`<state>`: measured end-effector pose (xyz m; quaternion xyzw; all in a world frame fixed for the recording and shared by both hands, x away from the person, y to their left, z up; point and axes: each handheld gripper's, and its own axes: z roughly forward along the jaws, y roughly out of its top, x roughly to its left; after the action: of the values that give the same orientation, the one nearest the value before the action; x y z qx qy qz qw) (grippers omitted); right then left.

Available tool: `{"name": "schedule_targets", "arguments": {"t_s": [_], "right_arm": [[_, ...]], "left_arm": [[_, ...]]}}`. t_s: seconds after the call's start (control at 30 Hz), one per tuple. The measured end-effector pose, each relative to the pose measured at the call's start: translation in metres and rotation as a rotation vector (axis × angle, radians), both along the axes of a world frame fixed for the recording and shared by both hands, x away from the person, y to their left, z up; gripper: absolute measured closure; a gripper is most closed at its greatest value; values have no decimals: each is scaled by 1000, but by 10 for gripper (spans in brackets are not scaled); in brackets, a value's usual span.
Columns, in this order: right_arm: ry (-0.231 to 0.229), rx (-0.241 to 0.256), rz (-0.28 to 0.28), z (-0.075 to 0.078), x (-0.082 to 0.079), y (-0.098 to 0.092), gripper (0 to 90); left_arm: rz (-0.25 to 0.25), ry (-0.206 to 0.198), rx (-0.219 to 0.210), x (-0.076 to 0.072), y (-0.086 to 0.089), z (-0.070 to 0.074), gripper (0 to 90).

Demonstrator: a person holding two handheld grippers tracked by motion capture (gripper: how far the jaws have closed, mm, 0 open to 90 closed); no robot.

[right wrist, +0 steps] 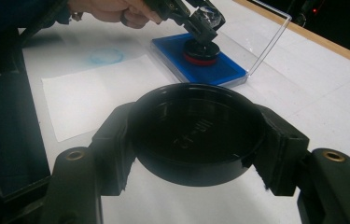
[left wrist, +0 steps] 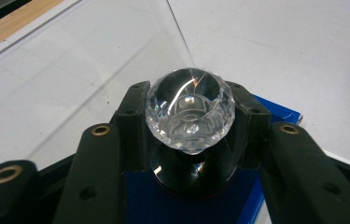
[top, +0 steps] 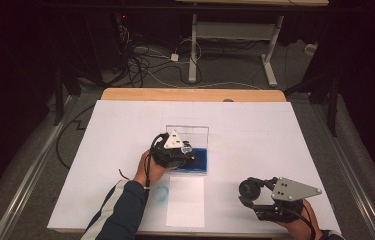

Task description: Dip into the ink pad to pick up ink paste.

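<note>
Left gripper (top: 185, 149) is over the blue ink pad (top: 197, 161) near the middle of the tabletop (top: 275, 135). Its jaws pinch the clear faceted knob (left wrist: 190, 115) of a stamp from both sides. Stamp axis looks roughly vertical: knob up, black base (left wrist: 193, 175) down on or just above the blue pad surface; contact can't be told from the left gripper view. In the right gripper view the base shows a red band (right wrist: 201, 58) at the pad.

The pad sits in a case with a clear lid (top: 187, 133) standing open on the far side.

Right gripper (top: 247, 191) is at the near right of the tabletop, well apart from the pad. Jaws clamp a round black cap (right wrist: 196, 133) by its rim, open side facing the camera, axis tilted along the jaws.

White paper sheet (top: 185, 200) lies just in front of the pad, long axis running toward the person. Faint blue ring mark (top: 161, 193) just left of the sheet.
</note>
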<state>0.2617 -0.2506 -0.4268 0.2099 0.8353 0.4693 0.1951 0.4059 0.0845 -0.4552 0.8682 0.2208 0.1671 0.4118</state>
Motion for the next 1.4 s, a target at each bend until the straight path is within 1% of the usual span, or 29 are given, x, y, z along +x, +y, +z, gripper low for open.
{"name": "schedule_targets", "arguments": {"t_s": [0.17,0.63,0.73,0.8,1.17,1.27,1.4], "right_arm": [[0,10,2,1,-1,0,378],[-3,12,-4,1,-1,0,378],[-3,14,-5,2,-1,-1,377],[-3,12,-5,1,-1,-1,377],[-10,3,-7,2,-1,1,377],[-13,10,-4,2,-2,0,378],[-19,14,-9,3,-2,0,378]], "left_arm": [[1,2,-5,0,0,-1,544],[2,-12,4,0,0,1,544],[9,-24,0,-1,2,4,544],[9,-39,19,-3,3,7,543],[9,-55,8,-8,11,18,543],[10,-59,4,-9,13,22,543],[21,-78,-7,-12,17,27,543]]}}
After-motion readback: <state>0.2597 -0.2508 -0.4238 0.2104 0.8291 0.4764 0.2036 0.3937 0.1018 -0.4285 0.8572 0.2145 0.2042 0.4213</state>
